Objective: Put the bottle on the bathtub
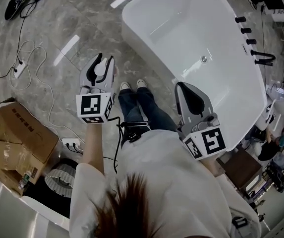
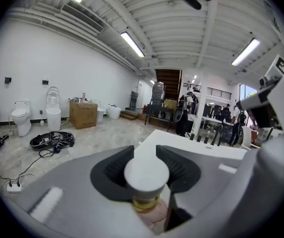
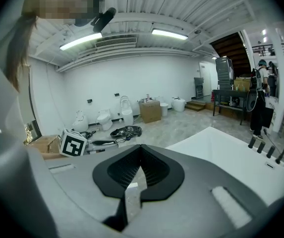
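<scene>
My left gripper (image 1: 102, 68) is shut on a small bottle (image 2: 146, 182) with a white cap (image 1: 100, 69) and amber contents. It is held upright above the grey floor, left of the white bathtub (image 1: 196, 43). In the left gripper view the cap sits between the two dark pads (image 2: 109, 170), with the tub's rim (image 2: 196, 145) just beyond. My right gripper (image 1: 191, 95) hangs over the tub's near rim, its jaws closed together with nothing between them. In the right gripper view, the right gripper (image 3: 141, 167) points past the tub's edge (image 3: 226, 148).
Black taps (image 1: 260, 58) stand along the tub's far right rim. A cardboard box (image 1: 13, 143) sits at the left, with a power strip and cables (image 1: 20, 68) on the floor. The person's feet (image 1: 132, 86) stand by the tub. Toilets (image 3: 104, 118) line the far wall.
</scene>
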Demonstrator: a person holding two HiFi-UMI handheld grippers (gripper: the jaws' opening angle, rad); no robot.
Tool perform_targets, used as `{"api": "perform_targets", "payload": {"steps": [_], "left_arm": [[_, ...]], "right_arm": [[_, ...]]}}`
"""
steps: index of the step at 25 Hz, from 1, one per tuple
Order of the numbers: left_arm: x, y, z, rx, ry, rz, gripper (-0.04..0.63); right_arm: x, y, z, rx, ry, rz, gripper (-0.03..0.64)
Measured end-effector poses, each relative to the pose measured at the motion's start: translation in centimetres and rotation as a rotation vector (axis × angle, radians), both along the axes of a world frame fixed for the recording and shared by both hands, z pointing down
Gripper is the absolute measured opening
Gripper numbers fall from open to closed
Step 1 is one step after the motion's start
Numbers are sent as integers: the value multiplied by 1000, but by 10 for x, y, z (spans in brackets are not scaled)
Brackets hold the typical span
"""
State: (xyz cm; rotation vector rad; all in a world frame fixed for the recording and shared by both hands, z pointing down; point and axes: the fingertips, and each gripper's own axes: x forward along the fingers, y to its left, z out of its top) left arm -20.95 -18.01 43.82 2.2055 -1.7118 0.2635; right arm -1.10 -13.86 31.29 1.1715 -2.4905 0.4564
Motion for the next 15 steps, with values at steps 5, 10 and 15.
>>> {"api": "perform_targets", "payload": {"steps": [5, 10, 15], "left_arm": [[10, -11, 31, -19, -6, 34, 186], [20, -28, 70, -38, 4, 62, 186], [34, -39, 118, -62, 7, 77, 186]], "right_arm": [[1, -3, 13, -28, 5, 18, -3], [-1, -7, 38, -74, -16, 50, -3], [-6, -17, 68, -101, -45, 52, -3]]}}
